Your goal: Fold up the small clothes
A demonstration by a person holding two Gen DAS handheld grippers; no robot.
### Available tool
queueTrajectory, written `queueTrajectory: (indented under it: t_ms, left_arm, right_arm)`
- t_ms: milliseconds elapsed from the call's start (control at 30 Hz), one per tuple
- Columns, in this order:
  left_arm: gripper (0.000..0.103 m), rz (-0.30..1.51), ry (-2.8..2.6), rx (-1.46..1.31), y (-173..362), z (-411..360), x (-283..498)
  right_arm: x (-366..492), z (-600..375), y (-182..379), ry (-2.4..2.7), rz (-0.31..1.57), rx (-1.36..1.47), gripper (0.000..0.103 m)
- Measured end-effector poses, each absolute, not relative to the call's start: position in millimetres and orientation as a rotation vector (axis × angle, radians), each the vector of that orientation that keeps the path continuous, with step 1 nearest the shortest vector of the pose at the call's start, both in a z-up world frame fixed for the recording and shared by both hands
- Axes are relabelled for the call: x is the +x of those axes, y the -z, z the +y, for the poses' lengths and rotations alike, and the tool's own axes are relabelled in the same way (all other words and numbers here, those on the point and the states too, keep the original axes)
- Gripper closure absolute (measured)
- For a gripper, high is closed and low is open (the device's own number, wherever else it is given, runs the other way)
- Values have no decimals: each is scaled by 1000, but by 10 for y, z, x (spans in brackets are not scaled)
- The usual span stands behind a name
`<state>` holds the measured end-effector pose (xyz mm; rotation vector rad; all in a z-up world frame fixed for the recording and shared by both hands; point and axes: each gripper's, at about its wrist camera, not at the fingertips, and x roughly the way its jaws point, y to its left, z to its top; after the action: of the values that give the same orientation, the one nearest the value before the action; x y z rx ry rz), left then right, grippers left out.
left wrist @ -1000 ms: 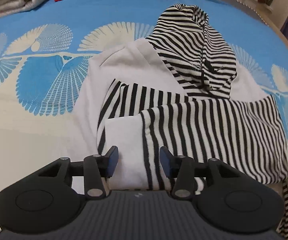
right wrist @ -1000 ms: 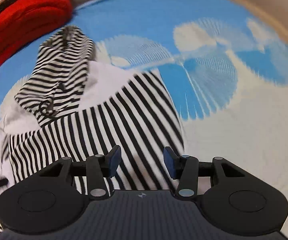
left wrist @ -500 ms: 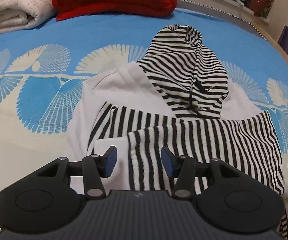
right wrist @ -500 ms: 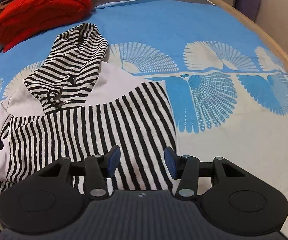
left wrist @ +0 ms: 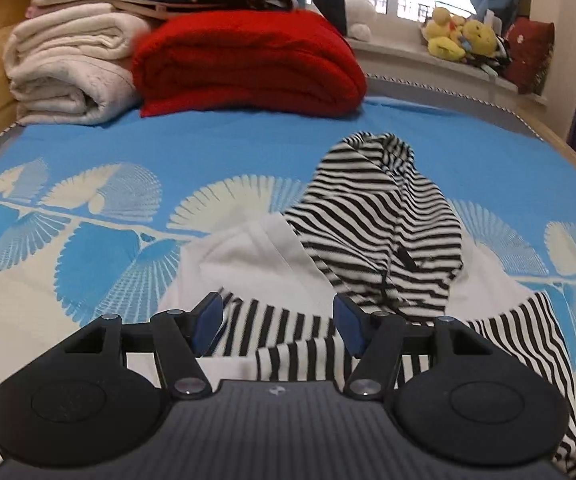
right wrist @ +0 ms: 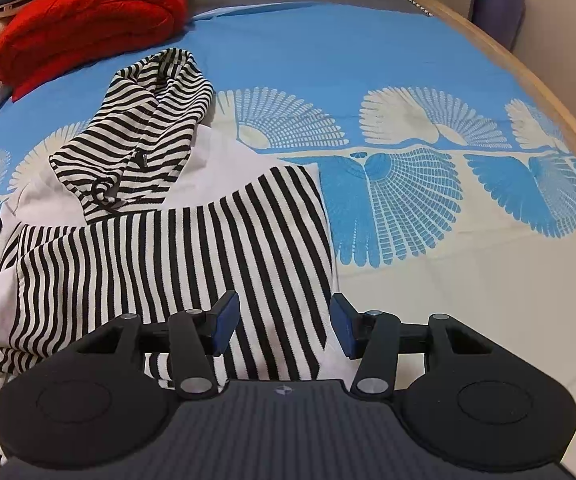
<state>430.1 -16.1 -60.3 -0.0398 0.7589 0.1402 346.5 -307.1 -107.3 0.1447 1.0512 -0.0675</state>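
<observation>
Sleeves lie folded across the hoodie (right wrist: 159, 248); our left gripper (left wrist: 277, 326) has just been opening, our right gripper (right wrist: 283, 326) is released, both empty, so we grab the hem evenly.

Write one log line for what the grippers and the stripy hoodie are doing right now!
left gripper: open, just widened, empty | right gripper: open, empty | striped hoodie: sleeves folded across, hood flat, on blue bedspread
</observation>
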Motion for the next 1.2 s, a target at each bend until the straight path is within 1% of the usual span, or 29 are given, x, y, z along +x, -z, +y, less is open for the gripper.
queueTrajectory:
  t_ms: [33, 133, 167, 300, 367, 433, 467, 533, 667, 767, 867, 933, 1100, 1200]
  left_arm:
    - [36, 762, -135, -40, 603, -157, 4313]
    - [29, 806, -81, -38, 627, -158, 4328]
    - [28, 808, -65, -34, 626, -166, 4322]
    - [28, 734, -76, 29, 579, -222, 4238]
    - [24, 668, -137, 85, 541, -255, 4196]
    - [23, 615, -164, 129, 503, -264, 4176]
    - [23, 606, -160, 132, 488, -262, 4178]
    - [23, 602, -160, 124, 443, -228, 4193]
    - [22, 615, -132, 87, 292, -178, 4348]
    - [22, 614, -121, 113, 185, -267, 4652]
    - [22, 603, -93, 133, 170, -415, 5122]
    - [23, 610, -89, 155, 297, -530, 5489]
    - [27, 718, -96, 166, 789, -756, 6427]
    - [27, 692, -114, 172, 945, -817, 6884]
  right_arm:
    - [3465, -3084, 1072, 68, 1053, 143, 51]
    - [3455, -3119, 1052, 66, 1053, 151, 50]
    - [3452, -3126, 1044, 62, 1052, 154, 50]
    - [3462, -3121, 991, 54, 1043, 150, 50]
    - [3477, -3112, 960, 50, 1035, 141, 49]
    - [3486, -3088, 923, 38, 1023, 114, 47]
    - [3491, -3070, 907, 34, 1015, 92, 46]
    - [3498, -3035, 894, 29, 1005, 33, 41]
    - [3531, -3003, 945, 33, 1015, -60, 40]
    - [3546, -2982, 979, 32, 1025, -94, 40]
    - [3552, -2940, 989, 30, 1023, -123, 40]
    - [3562, -2907, 996, 25, 1020, -149, 39]
    - [3618, -2909, 1071, 29, 1036, -171, 39]
    - [3641, -2936, 1108, 35, 1045, -173, 39]
